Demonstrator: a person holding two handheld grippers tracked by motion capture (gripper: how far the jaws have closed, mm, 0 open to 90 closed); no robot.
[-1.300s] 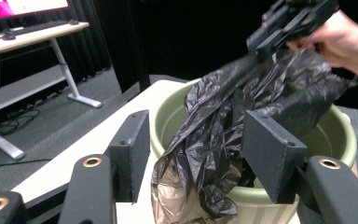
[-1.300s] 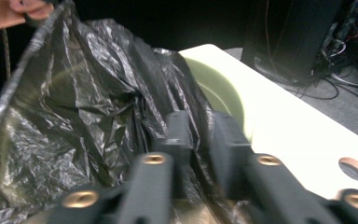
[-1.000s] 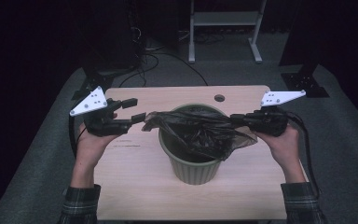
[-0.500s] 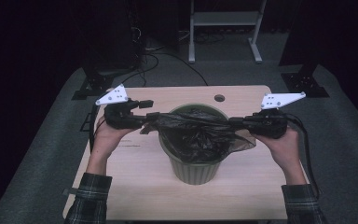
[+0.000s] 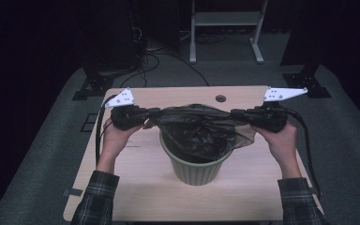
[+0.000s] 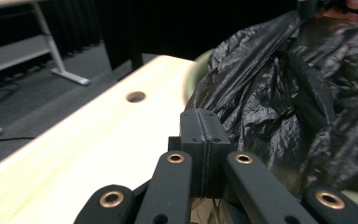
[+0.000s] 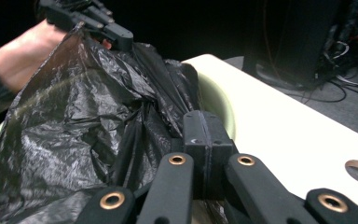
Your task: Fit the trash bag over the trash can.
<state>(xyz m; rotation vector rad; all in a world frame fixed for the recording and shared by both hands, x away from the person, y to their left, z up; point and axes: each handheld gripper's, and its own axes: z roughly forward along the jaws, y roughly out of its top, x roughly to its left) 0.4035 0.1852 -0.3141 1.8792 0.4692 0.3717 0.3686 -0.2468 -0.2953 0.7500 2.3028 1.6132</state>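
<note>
Stretching across the mouth of a pale green ribbed bin [image 5: 197,166], the black plastic bag [image 5: 194,129] hangs partly inside it, with its rim pulled out toward 9 and 3 o'clock. Item position: bin and bag stand at the centre of the light wooden surface [image 5: 136,197].

Left claw [image 5: 151,112]: at 9 o'clock of the bin, held level in the person's left hand [image 5: 115,138]; jaws have just been closing and now meet flat on the bag's edge, film pinched between them.

Right claw [image 5: 236,113]: at 3 o'clock of the bin, held level in the right hand [image 5: 281,140]; jaws pressed together on the opposite edge of the bag.

Bag surface: crumpled, glossy, taut along the far rim between both claws, slack and folded within the bin.

Surface detail: a round cable hole [image 5: 221,98] at 12 o'clock of the bin, near the far edge.

Surroundings: grey carpet floor [image 5: 33,154]; a white metal frame [image 5: 225,28] at 12 o'clock beyond the surface; cables [image 5: 159,54] at 11 o'clock.
</note>
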